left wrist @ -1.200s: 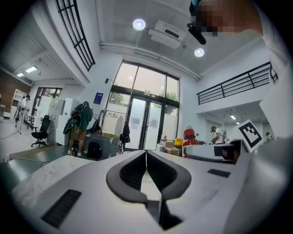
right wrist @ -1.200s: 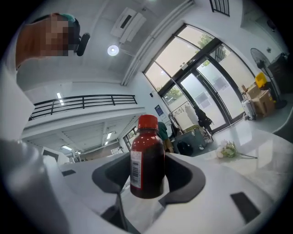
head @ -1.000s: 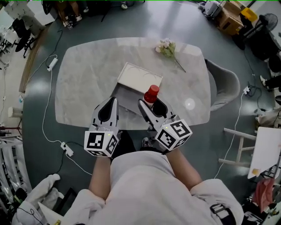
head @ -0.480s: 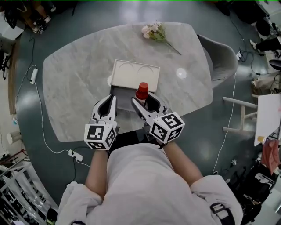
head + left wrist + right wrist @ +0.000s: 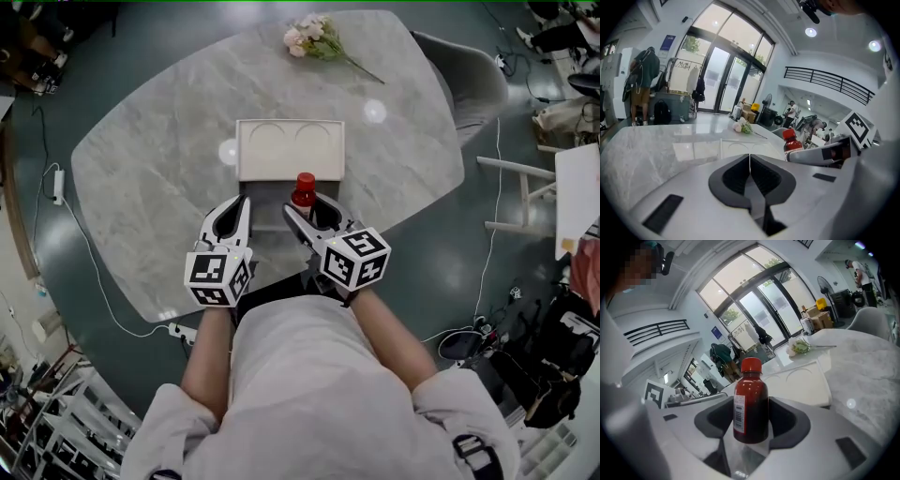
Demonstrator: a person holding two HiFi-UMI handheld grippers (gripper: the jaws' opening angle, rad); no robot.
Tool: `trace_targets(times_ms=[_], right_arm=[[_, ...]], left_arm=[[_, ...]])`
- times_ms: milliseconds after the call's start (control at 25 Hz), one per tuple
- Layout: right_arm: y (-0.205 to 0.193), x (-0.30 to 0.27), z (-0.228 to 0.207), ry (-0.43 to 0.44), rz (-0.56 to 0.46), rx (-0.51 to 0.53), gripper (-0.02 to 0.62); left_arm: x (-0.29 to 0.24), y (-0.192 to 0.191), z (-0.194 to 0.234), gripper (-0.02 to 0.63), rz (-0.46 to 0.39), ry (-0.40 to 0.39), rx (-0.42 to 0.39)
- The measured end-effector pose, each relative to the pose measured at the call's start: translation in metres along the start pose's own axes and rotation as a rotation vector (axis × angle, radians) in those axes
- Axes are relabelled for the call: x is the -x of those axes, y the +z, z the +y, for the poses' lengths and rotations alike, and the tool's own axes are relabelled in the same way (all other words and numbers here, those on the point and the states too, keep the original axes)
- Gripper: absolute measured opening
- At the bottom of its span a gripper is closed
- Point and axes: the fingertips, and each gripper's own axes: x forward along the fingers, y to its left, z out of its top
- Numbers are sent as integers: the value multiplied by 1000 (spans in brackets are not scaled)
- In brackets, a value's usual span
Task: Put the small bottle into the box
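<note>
A small dark-red bottle (image 5: pixel 750 404) with a red cap (image 5: pixel 304 185) stands upright between the jaws of my right gripper (image 5: pixel 308 208), which is shut on its body. It hangs over the near right part of the grey box (image 5: pixel 265 199). The box's white lid (image 5: pixel 289 150) lies open flat behind it and shows two round hollows. My left gripper (image 5: pixel 239 202) is shut with nothing in it, its jaws meeting in a thin line (image 5: pixel 749 161), just left of the box's near edge. In the left gripper view the bottle (image 5: pixel 790 141) shows at the right.
A small bunch of pale flowers (image 5: pixel 314 37) lies at the far side of the marble table (image 5: pixel 150 187). A grey chair (image 5: pixel 469 70) stands at the far right. A power strip (image 5: pixel 183 333) and cables lie on the floor to the left.
The head view has swung, so the table and box sit squarer in the frame. Both grippers keep their stance near the box, the right one still holding the bottle.
</note>
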Motion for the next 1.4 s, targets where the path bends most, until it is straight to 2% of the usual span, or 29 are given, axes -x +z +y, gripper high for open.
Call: trace_targets(times_ms=[440, 880, 1400], right_arm=[[-46, -32, -9, -64, 67, -114, 236], [-80, -63, -14, -114, 183, -162, 236], [-106, -80, -17, -218, 337, -199, 236]], left_arm=[[-8, -38, 34, 25, 97, -21, 14], [-20, -64, 54, 25, 157, -39, 24], [-21, -84, 65, 25, 197, -53, 41]])
